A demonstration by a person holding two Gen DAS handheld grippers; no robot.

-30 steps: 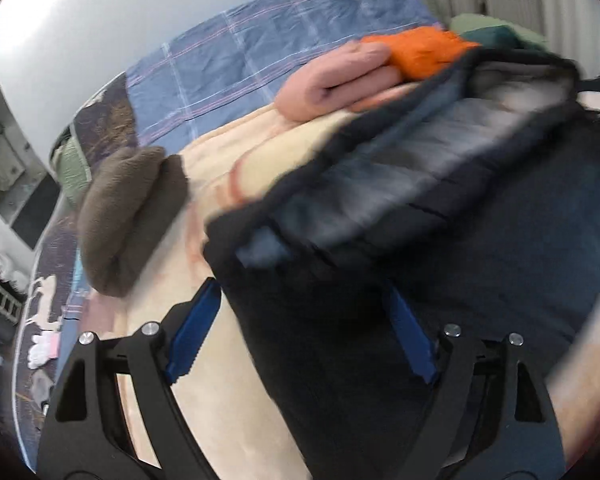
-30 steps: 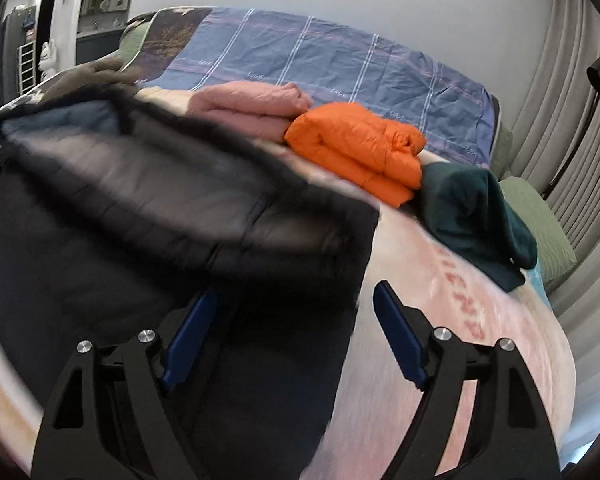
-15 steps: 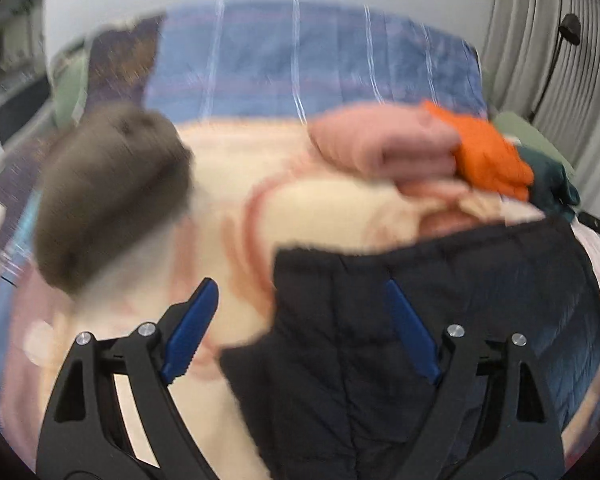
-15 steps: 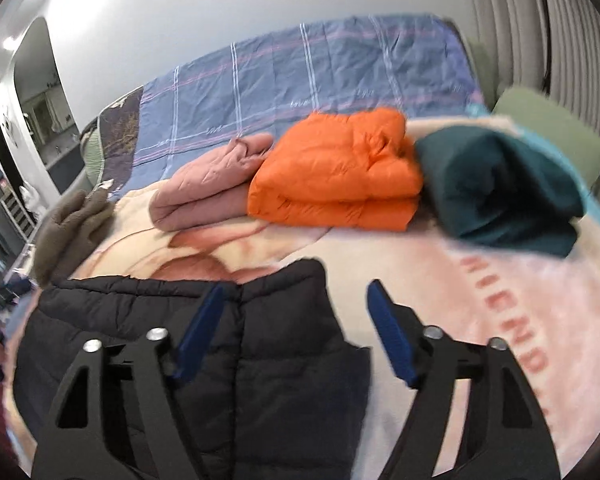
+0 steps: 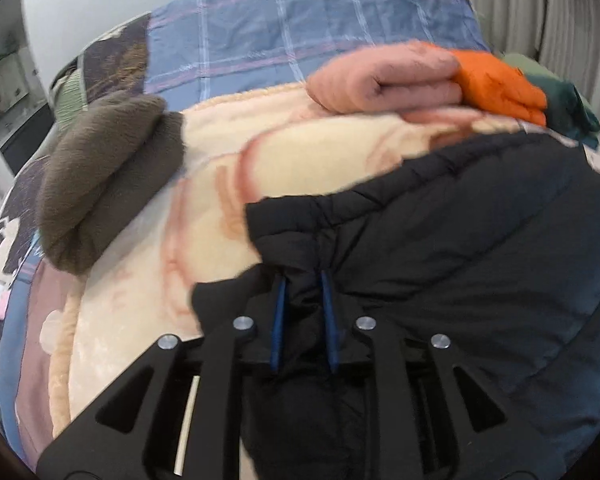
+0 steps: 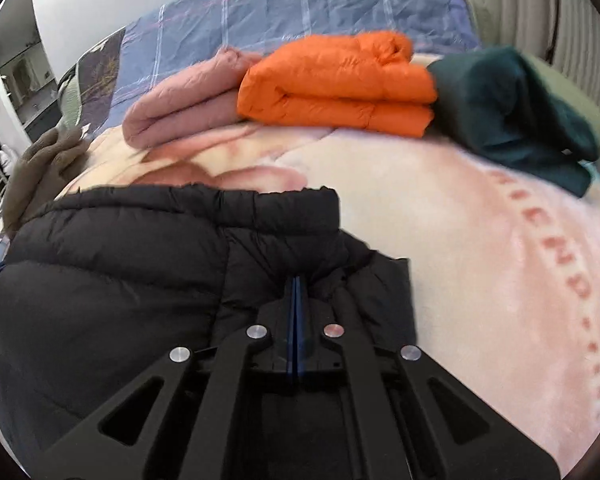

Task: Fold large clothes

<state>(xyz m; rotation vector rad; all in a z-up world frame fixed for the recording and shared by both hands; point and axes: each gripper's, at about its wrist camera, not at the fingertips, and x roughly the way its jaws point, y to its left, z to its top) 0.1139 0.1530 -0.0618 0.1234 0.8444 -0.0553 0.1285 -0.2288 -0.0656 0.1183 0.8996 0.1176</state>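
On the bed, both grippers pinch a black jacket point(image 5: 480, 264).

Nearest, the left gripper point(image 5: 303, 280) is closing on a bunched fold of the jacket's edge; the right gripper point(image 6: 297, 284) is clamped tight on thin fabric at the other side. Jacket lies on a cream blanket point(image 6: 480, 240). Beyond sit brown point(image 5: 100, 176), pink point(image 6: 180, 116), orange point(image 6: 340, 84) and green point(image 6: 512, 104) folded clothes.

black quilted puffer jacket point(image 6: 140, 280); orange folded puffer jacket point(image 6: 340, 84); pink folded quilted garment point(image 6: 180, 112); dark green folded garment point(image 6: 512, 108); brown fleece garment point(image 5: 100, 176); blue plaid bedsheet point(image 6: 300, 12); cream-and-pink printed plush blanket point(image 6: 480, 240).
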